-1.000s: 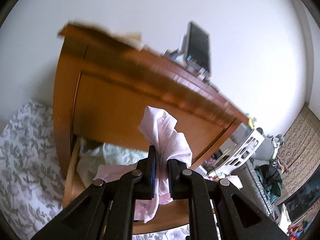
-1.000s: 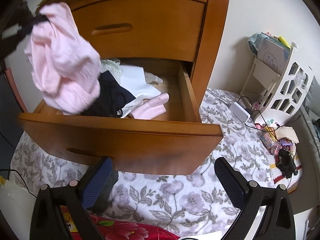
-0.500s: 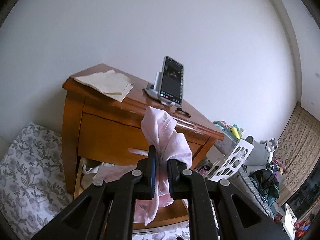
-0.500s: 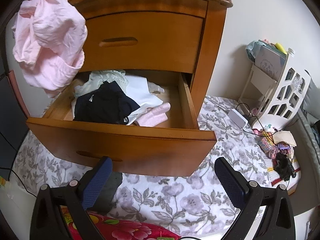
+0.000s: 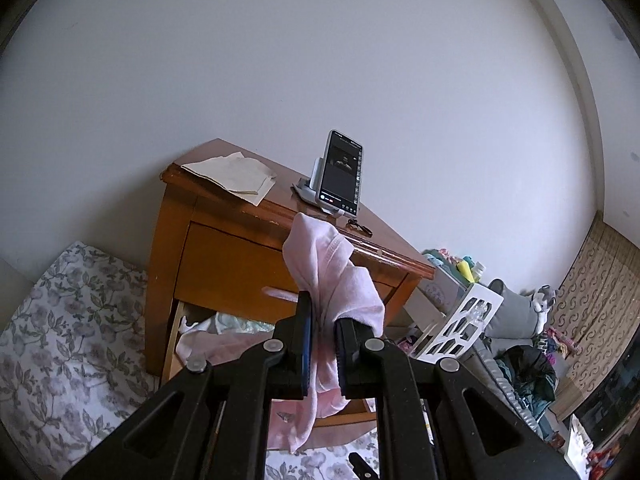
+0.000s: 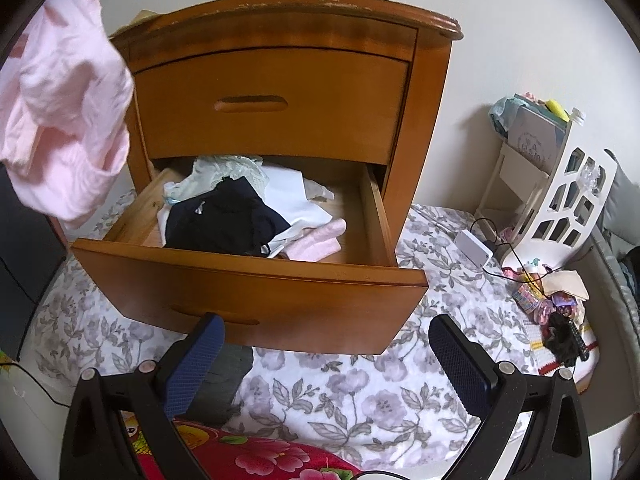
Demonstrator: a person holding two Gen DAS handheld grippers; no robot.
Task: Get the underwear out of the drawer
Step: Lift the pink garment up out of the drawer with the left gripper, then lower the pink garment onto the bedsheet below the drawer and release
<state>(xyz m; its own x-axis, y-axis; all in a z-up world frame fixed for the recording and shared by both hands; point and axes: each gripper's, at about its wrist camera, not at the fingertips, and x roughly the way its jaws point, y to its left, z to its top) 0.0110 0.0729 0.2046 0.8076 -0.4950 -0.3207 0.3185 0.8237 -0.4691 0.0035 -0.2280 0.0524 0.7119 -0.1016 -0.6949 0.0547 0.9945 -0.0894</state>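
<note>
The left gripper (image 5: 320, 320) has its jaws clamped on a bunched fold of the pink underwear (image 5: 332, 292), which hangs in the air above and to the left of the open drawer (image 6: 256, 284), clear of its front edge. The hold takes only a narrow gather of soft cloth, with a long loose tail drooping below the jaws (most of the garment is outside the pinch), so a quick swing could let the fabric creep out and drop back into the drawer or onto the floral bedding (image 6: 360, 400). The trailing end could also brush the nightstand (image 5: 224, 252), where a phone on its stand (image 5: 340, 176) sits near the top's front edge and might be tipped if the cloth sweeps across it. The right gripper (image 6: 324, 364) hovers low before the drawer's front panel with its jaws wide apart and nothing between them; if it reaches in for the black garment (image 6: 224, 224), it may well drag the white cloth (image 6: 292, 200) and the pink piece (image 6: 320, 240) tangled beside it over the rim.
</note>
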